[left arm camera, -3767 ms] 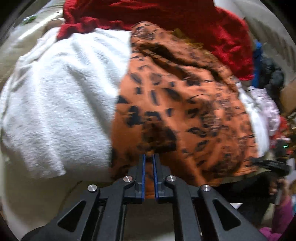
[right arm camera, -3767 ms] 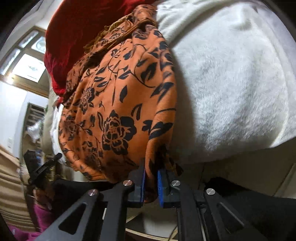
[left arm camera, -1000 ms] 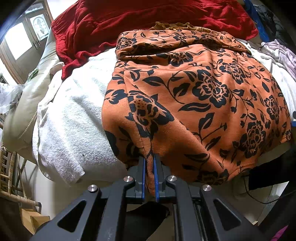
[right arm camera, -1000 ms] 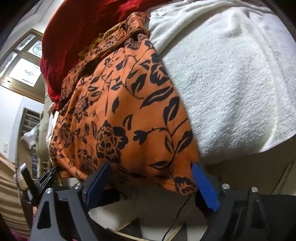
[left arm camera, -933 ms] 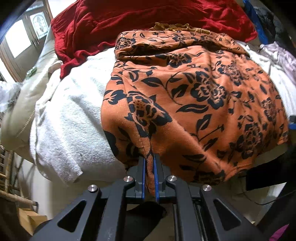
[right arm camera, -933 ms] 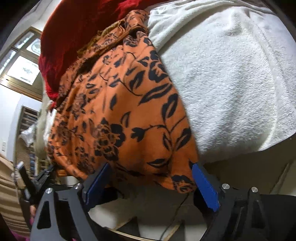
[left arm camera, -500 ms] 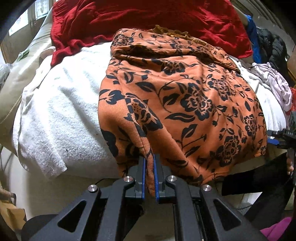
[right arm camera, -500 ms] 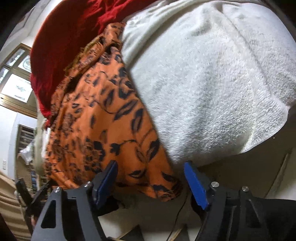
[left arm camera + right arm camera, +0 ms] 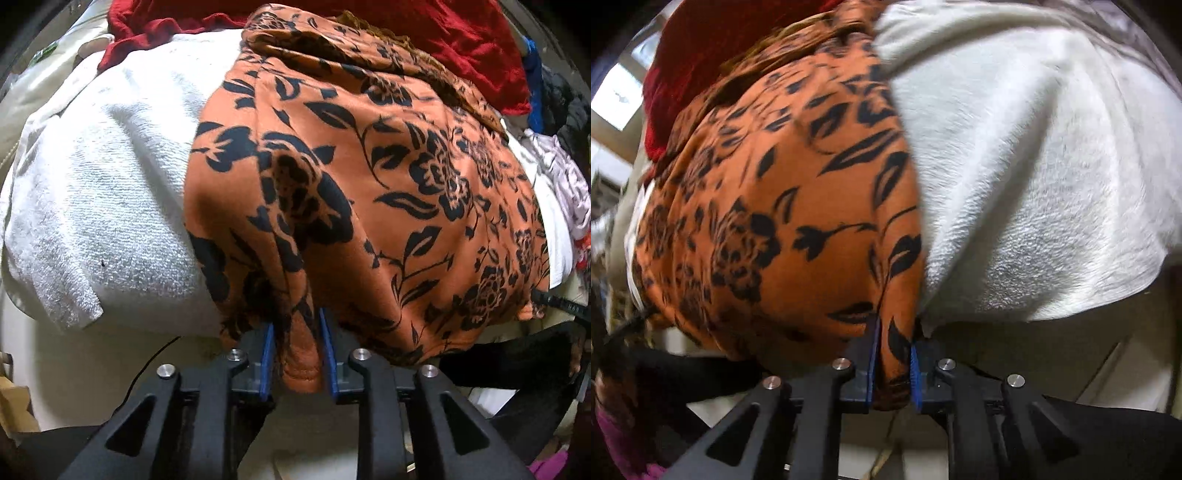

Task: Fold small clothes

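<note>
A white towel [image 9: 96, 206] covers the cushion, with a red blanket [image 9: 461, 40] bunched behind it.

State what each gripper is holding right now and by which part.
Both hold the orange floral garment by its near hem: left gripper at its left corner, right gripper at its right corner.

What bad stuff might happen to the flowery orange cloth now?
Both grippers, left and right, pinch only the near hem of the orange cloth, so it might slip out when lifted. The white towel under it touches the right fingers and could get dragged along. The far end looks bunched, so the fold may come out crooked.
</note>
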Demonstrator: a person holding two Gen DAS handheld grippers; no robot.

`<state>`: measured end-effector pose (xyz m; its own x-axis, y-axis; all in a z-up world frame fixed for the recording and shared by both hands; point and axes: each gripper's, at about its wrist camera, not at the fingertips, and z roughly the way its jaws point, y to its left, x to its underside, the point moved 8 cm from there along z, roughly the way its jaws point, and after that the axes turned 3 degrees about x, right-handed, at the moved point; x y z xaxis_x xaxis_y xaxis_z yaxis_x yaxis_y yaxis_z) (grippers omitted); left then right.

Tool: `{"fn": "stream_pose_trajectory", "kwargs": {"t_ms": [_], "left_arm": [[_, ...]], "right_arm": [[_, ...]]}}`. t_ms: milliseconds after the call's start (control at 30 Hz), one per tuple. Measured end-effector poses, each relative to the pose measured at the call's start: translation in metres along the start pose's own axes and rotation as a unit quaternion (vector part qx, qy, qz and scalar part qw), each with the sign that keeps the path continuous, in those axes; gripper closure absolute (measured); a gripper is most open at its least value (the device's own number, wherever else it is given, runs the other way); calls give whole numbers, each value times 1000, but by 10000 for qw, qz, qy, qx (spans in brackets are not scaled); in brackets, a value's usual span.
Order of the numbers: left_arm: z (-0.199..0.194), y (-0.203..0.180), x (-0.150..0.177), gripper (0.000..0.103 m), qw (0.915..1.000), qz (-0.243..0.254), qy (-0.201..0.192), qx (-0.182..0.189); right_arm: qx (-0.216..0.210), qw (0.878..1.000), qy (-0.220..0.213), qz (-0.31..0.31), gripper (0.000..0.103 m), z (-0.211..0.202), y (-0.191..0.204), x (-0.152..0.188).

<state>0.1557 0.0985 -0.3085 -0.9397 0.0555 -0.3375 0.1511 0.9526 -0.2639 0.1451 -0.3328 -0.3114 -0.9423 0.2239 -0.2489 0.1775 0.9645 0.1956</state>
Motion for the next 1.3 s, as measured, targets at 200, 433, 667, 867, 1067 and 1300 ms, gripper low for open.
{"fn": "stream_pose_trajectory", "kwargs": {"t_ms": [200, 433, 667, 867, 1067, 1300], "left_arm": [[-20, 3, -4, 95, 9995, 121, -119, 278], [-72, -12, -29, 96, 9914, 69, -422, 1235], [-127, -32, -68, 96, 9778, 154, -983, 1843], [-141, -48, -73, 96, 9727, 298, -1033, 2057], [-161, -54, -88, 96, 9686, 272, -1190, 2168], [-175, -67, -108, 96, 9665, 389, -1346, 2150]], "right_arm": [[-310, 9995, 97, -40, 89, -31, 10, -3], [-1134, 9933, -200, -129, 89, -91, 27, -32], [-990, 9935, -490, -272, 89, -110, 36, -46], [-1286, 9900, -196, 551, 88, -78, -10, -20], [-1962, 9683, -64, 1544, 13, -48, -38, 8], [-2330, 9468, -76, 2219, 11, -21, -55, 18]]}}
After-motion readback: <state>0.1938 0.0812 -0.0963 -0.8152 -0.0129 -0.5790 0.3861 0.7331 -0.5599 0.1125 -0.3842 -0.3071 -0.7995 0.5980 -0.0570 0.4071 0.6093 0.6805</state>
